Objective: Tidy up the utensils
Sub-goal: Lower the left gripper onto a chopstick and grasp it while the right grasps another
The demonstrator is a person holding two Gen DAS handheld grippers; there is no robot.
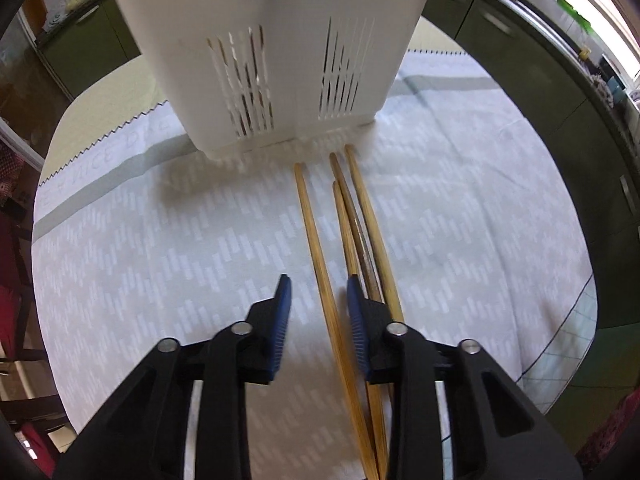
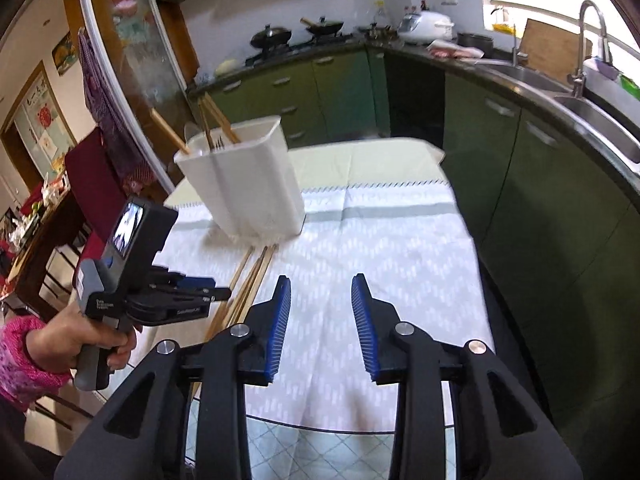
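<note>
Chopsticks point(image 1: 352, 236) lie loose on the cloth point(image 1: 160, 260) at center frame, one running between the spread blue pads of the left gripper point(image 1: 318, 300), ungripped. Above them stands the white slotted holder point(image 1: 276, 52), more chopsticks inside. Right gripper point(image 2: 320, 300) hangs open over cloth at lower center.

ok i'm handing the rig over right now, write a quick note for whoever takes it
Left gripper: open, low over the tablecloth, one loose chopstick lying between its fingers, not gripped.
Right gripper: open, empty, above bare cloth to the right.
White utensil holder: stands at the far side of the cloth, a few chopsticks already inside.
Loose chopsticks: four in total lie side by side on the cloth in front of the holder.
Done: some utensils are in the holder.
Left: pick up the four and drop them in, probably starting with the one under the left gripper.
</note>
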